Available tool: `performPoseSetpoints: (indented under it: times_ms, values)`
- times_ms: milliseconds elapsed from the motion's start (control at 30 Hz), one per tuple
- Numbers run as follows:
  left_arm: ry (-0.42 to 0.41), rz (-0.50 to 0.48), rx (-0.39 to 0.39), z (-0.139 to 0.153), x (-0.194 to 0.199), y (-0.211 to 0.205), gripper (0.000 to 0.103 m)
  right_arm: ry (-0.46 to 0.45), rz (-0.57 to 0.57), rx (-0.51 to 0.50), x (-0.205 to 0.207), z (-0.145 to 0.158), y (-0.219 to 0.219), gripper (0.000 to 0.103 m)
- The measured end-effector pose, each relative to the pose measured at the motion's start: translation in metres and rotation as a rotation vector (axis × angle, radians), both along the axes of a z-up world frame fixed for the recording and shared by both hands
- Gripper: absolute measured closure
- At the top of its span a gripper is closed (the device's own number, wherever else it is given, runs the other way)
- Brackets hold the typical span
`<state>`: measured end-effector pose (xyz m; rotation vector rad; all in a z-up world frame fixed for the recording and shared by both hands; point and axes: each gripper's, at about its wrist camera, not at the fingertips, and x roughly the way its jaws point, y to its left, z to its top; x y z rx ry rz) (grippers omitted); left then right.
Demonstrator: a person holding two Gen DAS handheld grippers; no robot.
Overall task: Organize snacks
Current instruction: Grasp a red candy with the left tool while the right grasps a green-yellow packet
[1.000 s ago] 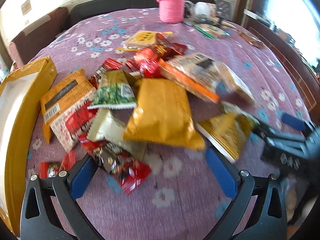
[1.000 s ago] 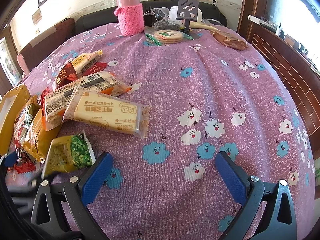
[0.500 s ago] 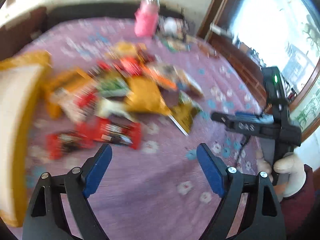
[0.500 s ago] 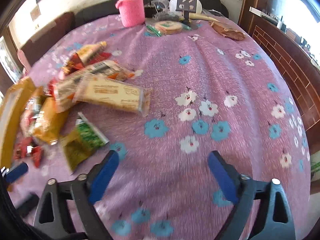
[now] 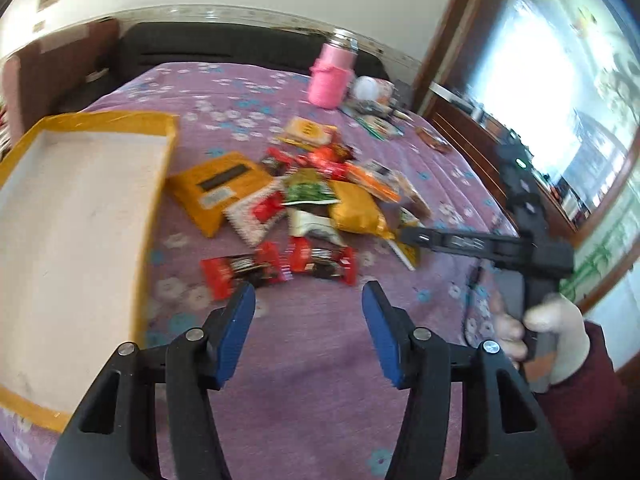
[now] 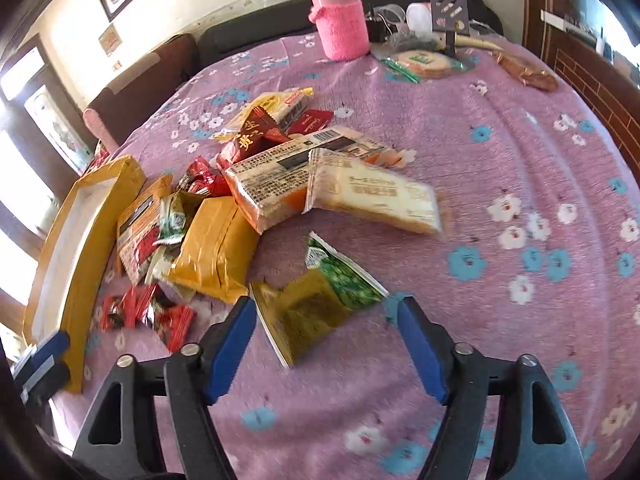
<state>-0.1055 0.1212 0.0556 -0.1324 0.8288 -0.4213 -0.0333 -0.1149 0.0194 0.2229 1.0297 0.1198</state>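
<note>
Both grippers stand with blue-padded jaws spread wide and nothing between them. Left gripper (image 5: pixel 308 308) hovers over bare purple floral tablecloth (image 5: pixel 312 380), just short of two red-and-black candy wrappers (image 5: pixel 276 266). Right gripper (image 6: pixel 326 324) hangs above a green-and-olive snack pouch (image 6: pixel 320 304), which lies apart from the main heap, its near end between the fingertips (image 6: pixel 236 328) in view; contact cannot be told. Beyond it a pale biscuit pack (image 6: pixel 376 196) leans on a long orange-edged cracker pack (image 6: pixel 280 176), beside a plain yellow bag (image 6: pixel 216 244). An open yellow box (image 5: pixel 76 216) with white inside sits left of the pile. A pink-sleeved flask (image 6: pixel 340 24) stands at the far edge.
</note>
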Motion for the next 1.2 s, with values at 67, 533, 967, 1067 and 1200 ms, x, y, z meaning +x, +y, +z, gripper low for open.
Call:
performPoseSetpoints:
  times_ms: [67, 533, 967, 1067, 1200]
  values:
    - [0.012, -0.047, 0.011, -0.001, 0.007, -0.014, 0.048, 0.009, -0.011, -0.014, 0.006, -0.004, 0.004, 0.035]
    - [0.109, -0.225, 0.201, -0.035, 0.054, -0.070, 0.063, 0.018, 0.028, -0.016, 0.000, -0.004, -0.010, 0.041]
    - [0.065, -0.214, 0.246, -0.034, 0.048, -0.074, 0.051, 0.002, 0.068, -0.012, -0.005, -0.005, -0.014, 0.040]
    - [0.036, -0.222, 0.315, -0.040, 0.050, -0.088, 0.050, 0.002, 0.068, -0.014, -0.004, -0.005, -0.013, 0.040]
    - [0.046, -0.191, 0.312, -0.034, 0.050, -0.084, 0.087, -0.003, 0.072, -0.012, -0.005, -0.005, -0.013, 0.042]
